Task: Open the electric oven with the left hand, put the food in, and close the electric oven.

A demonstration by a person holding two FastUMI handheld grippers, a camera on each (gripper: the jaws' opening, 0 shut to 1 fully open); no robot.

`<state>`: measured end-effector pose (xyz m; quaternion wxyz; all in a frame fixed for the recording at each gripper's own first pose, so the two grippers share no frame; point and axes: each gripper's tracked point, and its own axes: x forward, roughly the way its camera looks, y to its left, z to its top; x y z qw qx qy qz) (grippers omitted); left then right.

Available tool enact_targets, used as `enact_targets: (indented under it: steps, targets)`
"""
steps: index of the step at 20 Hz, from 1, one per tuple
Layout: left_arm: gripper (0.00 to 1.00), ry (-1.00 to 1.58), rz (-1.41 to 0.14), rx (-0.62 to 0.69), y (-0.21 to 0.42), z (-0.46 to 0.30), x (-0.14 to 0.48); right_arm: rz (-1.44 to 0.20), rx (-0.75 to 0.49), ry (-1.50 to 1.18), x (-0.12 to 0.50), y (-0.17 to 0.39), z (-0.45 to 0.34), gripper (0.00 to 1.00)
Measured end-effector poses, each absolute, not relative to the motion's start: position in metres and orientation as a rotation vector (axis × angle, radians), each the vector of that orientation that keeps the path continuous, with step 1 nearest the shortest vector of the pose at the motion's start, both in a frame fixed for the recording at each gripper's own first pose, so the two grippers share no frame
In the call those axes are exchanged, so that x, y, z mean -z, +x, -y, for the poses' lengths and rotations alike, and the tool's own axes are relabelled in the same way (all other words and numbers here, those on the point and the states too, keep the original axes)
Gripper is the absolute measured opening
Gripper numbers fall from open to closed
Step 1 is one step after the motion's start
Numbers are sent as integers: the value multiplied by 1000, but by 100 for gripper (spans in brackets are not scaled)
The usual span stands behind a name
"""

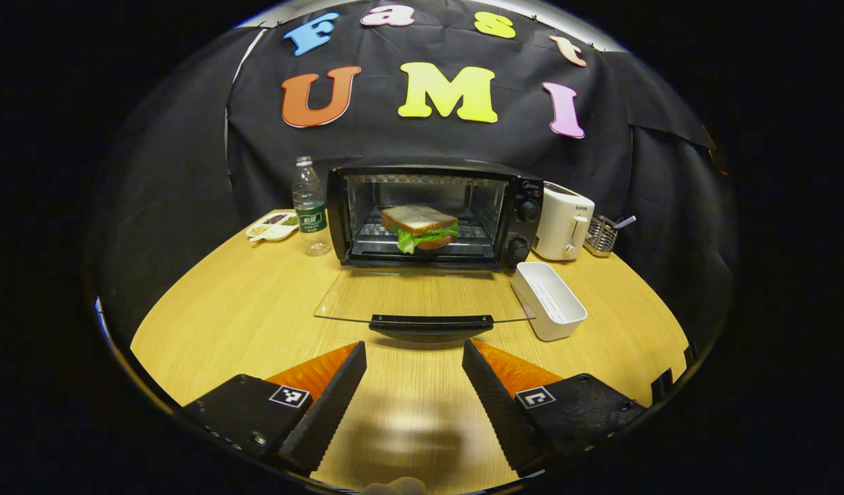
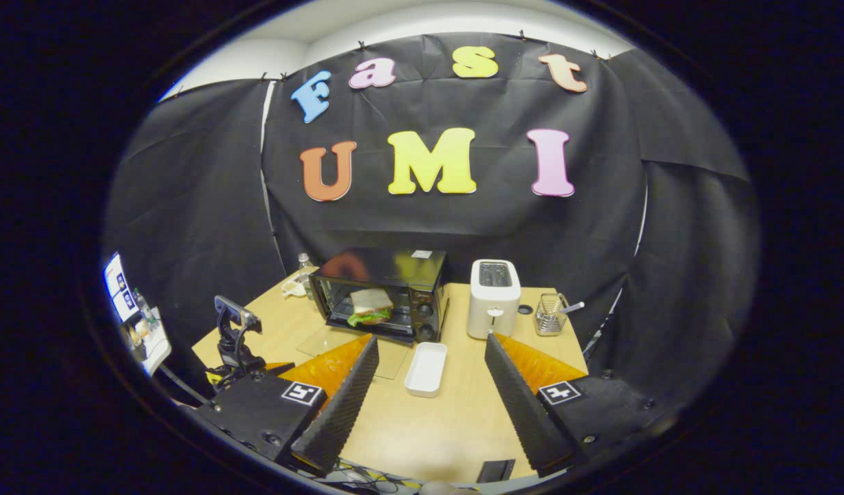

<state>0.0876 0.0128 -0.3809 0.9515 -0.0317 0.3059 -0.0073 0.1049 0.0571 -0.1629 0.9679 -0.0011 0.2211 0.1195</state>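
Oven (image 1: 432, 214) at frame centre on surface (image 1: 256, 316), door (image 1: 425, 295) down, sandwich (image 1: 420, 228) inside on rack. My left hand-held gripper (image 1: 413, 375) spread, empty, just below door handle (image 1: 431, 323). Closing step: I lift handle next. Right hand-held gripper (image 2: 428, 392) spread, empty.

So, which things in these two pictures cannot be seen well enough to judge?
- Oven knob settings: too small, left gripper view.
- Sandwich filling under the lettuce: hidden by the bread, left gripper view.
- Snack dish contents: too small and partly behind the water bottle.
- Cutlery holder contents: too small, right gripper view.
- White tray inside: looks empty, its near wall hides part of the bottom.
- Dark item at the table's near edge: cut off, right gripper view.
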Motion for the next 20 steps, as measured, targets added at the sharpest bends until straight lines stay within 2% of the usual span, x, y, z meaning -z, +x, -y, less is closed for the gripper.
enact_targets:
  steps: [8,20]
  targets:
    - [93,-68,-707,30,113,5,431,-496,-169,-6,179,118,-37,99]
    - [93,-41,-765,63,129,5,463,-530,-166,-41,194,120,-50,99]
